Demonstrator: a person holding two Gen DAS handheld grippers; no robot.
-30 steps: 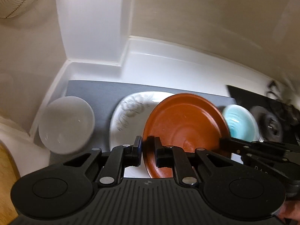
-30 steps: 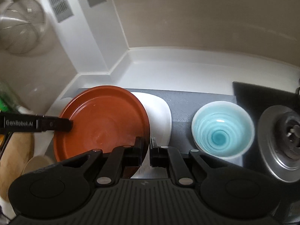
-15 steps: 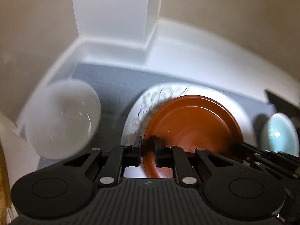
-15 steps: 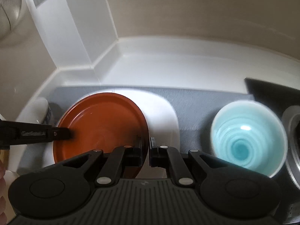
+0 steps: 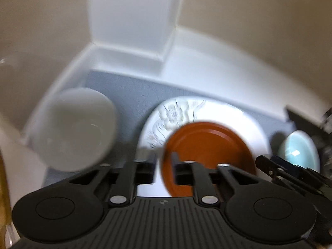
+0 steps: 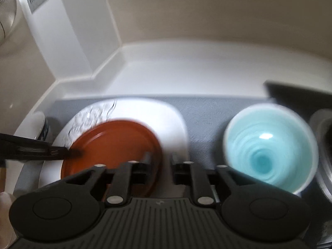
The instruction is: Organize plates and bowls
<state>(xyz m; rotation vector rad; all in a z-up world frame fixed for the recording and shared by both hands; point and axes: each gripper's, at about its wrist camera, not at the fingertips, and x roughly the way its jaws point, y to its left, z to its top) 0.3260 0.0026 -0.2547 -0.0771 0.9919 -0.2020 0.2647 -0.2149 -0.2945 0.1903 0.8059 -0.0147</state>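
A brown plate (image 5: pixel 207 143) lies on a larger white patterned plate (image 5: pixel 182 112) on a grey mat (image 5: pixel 128 91). My left gripper (image 5: pixel 164 166) straddles the brown plate's left rim with its jaws a little apart. My right gripper (image 6: pixel 159 164) straddles the same plate's (image 6: pixel 116 143) right rim, jaws also parted. The white plate (image 6: pixel 166 114) shows behind it. A white bowl (image 5: pixel 74 128) stands to the left, a light blue bowl (image 6: pixel 269 147) to the right. The left gripper's fingers (image 6: pixel 33 147) reach in from the left in the right wrist view.
A white counter (image 6: pixel 197 70) with a raised back edge runs behind the mat. A white column (image 5: pixel 130 14) stands in the corner. A black stove top with a burner (image 6: pixel 323 137) lies at the far right. A wire strainer (image 6: pixel 6 14) hangs at upper left.
Both grippers lowered the brown plate onto the white plate and their jaws have parted from its rim. Both views are now motion-blurred.
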